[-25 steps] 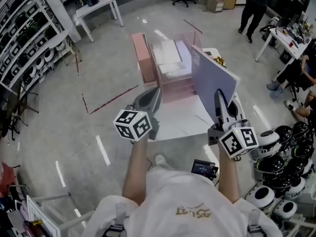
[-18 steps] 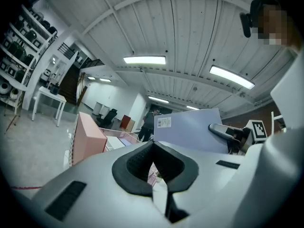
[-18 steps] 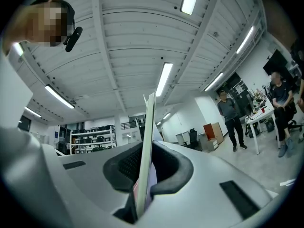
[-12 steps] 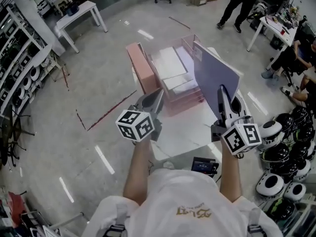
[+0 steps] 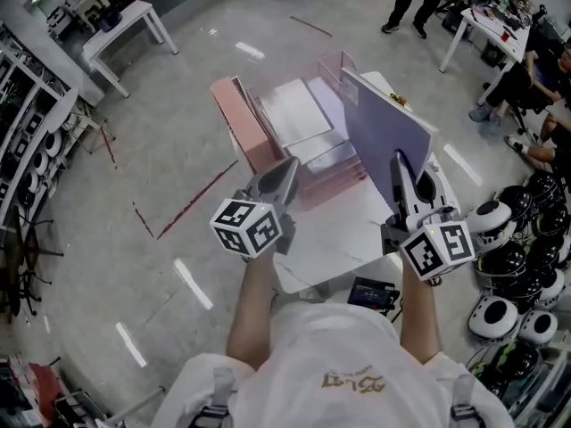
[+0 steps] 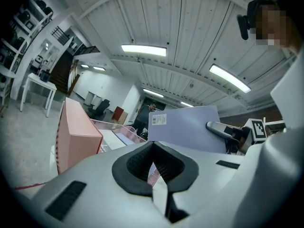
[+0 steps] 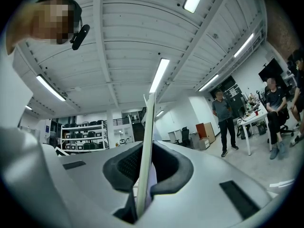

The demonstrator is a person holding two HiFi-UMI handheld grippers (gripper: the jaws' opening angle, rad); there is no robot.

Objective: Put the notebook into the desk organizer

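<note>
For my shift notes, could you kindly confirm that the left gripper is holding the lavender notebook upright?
Not quite: the right gripper is holding the lavender notebook upright, with its jaws shut on the edge, as the right gripper view shows. The left gripper holds nothing.

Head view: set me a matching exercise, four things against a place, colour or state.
1 notebook
2 left gripper
3 organizer
4 box

A empty, jaws together
B see-through pink
C upright in the right gripper
D left of the organizer

Pairs: 1-C, 2-A, 3-B, 4-D
</note>
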